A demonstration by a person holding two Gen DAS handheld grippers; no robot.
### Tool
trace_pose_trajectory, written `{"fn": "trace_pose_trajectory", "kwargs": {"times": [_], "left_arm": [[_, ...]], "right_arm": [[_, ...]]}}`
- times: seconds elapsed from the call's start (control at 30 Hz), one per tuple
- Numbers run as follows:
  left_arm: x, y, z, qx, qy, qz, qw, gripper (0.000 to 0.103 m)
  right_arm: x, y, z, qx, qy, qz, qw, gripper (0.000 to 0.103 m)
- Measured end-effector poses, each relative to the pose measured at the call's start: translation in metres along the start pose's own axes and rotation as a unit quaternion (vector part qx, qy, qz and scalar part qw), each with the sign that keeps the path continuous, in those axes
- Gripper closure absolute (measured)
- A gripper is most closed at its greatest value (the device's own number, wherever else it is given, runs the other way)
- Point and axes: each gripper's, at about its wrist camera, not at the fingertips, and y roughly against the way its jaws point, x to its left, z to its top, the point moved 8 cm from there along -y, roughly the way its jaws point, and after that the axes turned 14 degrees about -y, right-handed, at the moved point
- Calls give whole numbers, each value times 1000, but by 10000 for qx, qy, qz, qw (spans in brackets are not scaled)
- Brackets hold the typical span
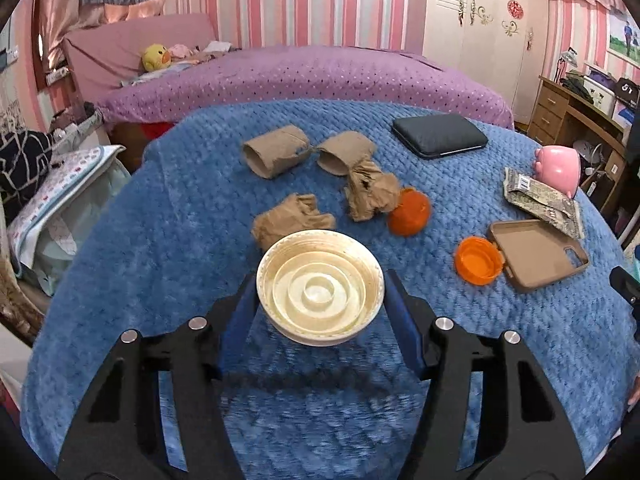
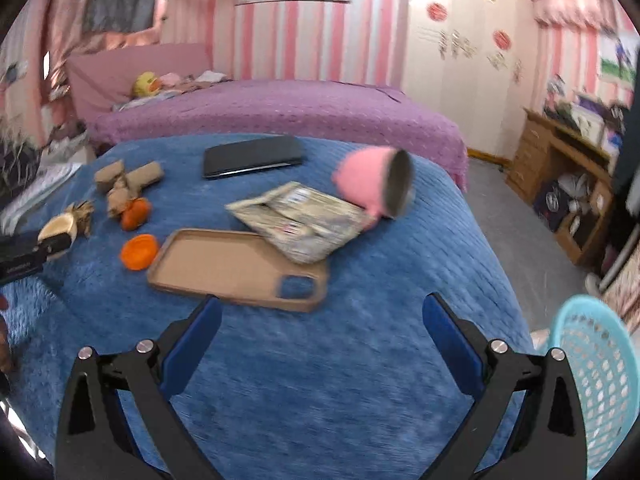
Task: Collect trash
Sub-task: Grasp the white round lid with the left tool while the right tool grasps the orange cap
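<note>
My left gripper (image 1: 320, 292) is shut on a cream plastic lid (image 1: 320, 286) and holds it above the blue blanket (image 1: 160, 240); it also shows at the left edge of the right wrist view (image 2: 58, 228). Beyond it lie two cardboard tubes (image 1: 276, 152), crumpled brown paper (image 1: 370, 190), another brown wad (image 1: 292, 216), an orange peel (image 1: 410, 212), an orange cap (image 1: 478, 260) and a crumpled wrapper (image 1: 540, 200). My right gripper (image 2: 320, 320) is open and empty above the blanket, just short of a tan phone case (image 2: 236, 268) and the wrapper (image 2: 304, 220).
A black case (image 1: 438, 134) lies at the back of the table. A pink mug (image 2: 372, 184) lies on its side by the wrapper. A light blue mesh basket (image 2: 596, 380) stands at the table's right. A purple bed (image 1: 300, 76) lies behind, a wooden desk (image 2: 560, 184) at right.
</note>
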Motion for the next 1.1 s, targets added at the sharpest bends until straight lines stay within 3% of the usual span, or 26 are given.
{"fn": "trace_pose_trajectory", "kwargs": {"times": [0.17,0.4,0.5,0.6,0.87,0.93,1.1], "left_arm": [[22,1,-1,-2,-4,175,9998,42],[52,0,-20,118,-122,312,9994,42],[65,0,-29,155,-29,295,9994,42],[75,0,-33,175,133,271,9994,42],[75,-4,-31,179,154,255,9994,42],[75,-5,-30,194,172,270,9993,42],[72,-4,-26,179,214,307,9991,42]], "right_arm": [[61,-12,-5,108,215,392,9989,7],[130,-33,-11,352,620,758,9946,26],[150,-46,-15,526,711,855,9924,40],[160,-63,-20,800,778,893,9897,54],[158,-87,-20,1192,379,1054,9865,61],[161,-86,-20,1165,401,1106,9862,75],[159,-78,-16,1040,386,1239,9861,91]]}}
